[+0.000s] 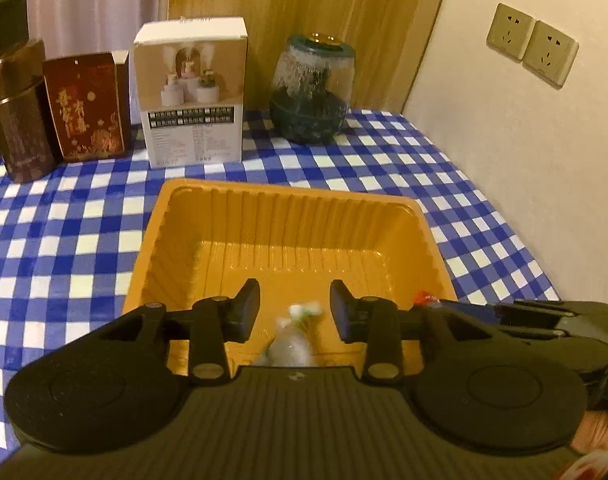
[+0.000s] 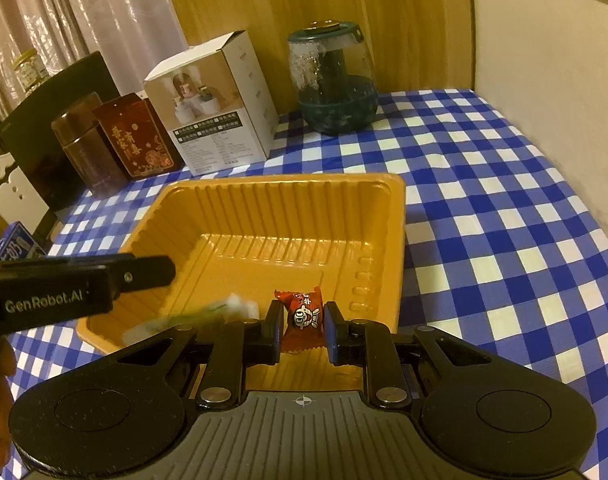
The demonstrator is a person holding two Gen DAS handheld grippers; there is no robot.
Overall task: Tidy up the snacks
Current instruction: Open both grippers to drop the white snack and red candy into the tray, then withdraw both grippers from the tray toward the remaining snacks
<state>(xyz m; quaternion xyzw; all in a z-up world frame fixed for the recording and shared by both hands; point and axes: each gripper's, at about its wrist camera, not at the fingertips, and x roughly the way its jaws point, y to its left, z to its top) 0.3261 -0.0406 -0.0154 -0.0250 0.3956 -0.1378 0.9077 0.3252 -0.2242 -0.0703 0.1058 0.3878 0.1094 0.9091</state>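
An orange plastic tray (image 1: 291,216) (image 2: 287,208) lies on the checked tablecloth. My left gripper (image 1: 295,306) is open over the tray's near end; a blurred white and green wrapped snack (image 1: 293,340) is below its fingers, apart from them, and shows as a streak in the right wrist view (image 2: 207,314). My right gripper (image 2: 304,322) is shut on a red wrapped candy (image 2: 304,316) above the tray's near right corner. The red candy's tip peeks out in the left wrist view (image 1: 424,298).
At the back stand a brown tin (image 1: 17,120), a red box (image 1: 87,106), a white carton (image 1: 193,92) and a glass jar (image 1: 312,88). The wall with sockets (image 1: 532,46) bounds the right. A blue carton (image 2: 13,244) sits at the left edge.
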